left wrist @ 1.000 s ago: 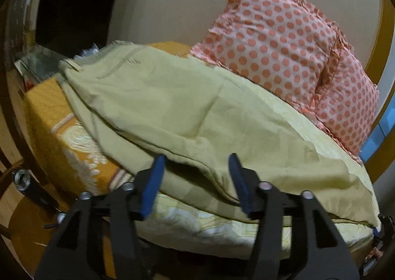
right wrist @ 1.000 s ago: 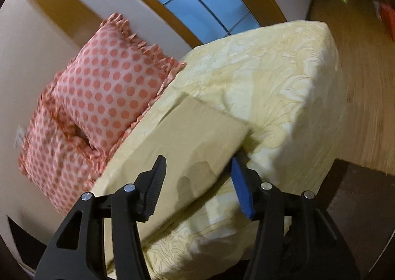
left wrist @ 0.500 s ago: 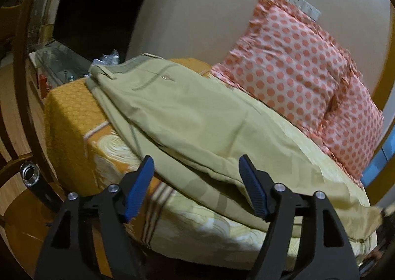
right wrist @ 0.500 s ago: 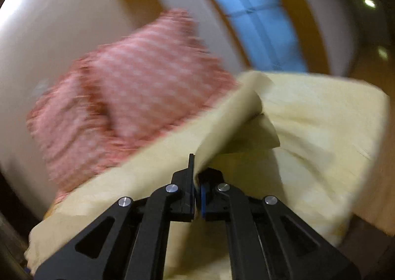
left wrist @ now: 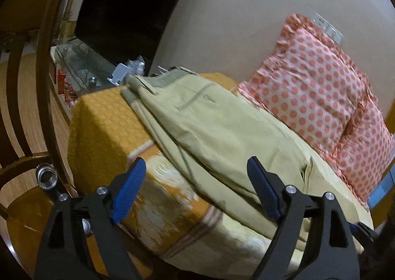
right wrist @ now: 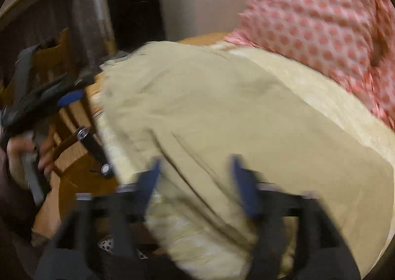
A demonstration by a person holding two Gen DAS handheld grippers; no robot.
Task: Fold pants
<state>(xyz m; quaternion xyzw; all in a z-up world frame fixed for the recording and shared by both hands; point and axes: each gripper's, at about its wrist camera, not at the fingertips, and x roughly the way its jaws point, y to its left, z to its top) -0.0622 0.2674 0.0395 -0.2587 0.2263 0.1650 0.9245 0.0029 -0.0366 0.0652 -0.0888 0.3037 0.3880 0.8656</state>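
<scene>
With both claws empty and spread, left gripper (left wrist: 195, 191) and right gripper (right wrist: 195, 181), we note the pants (left wrist: 209, 129) lie loose across frame centre on the bed (left wrist: 103, 126). Risk: near folds overhang the bed edge and could slide off; right view is blurred.

Khaki-olive pants (left wrist: 212, 126) on a mustard-and-cream patterned bedsheet (left wrist: 103, 126); at two o'clock, pink pillows (left wrist: 318, 87) with coral polka dots; blue gripper pads (left wrist: 128, 191)
</scene>
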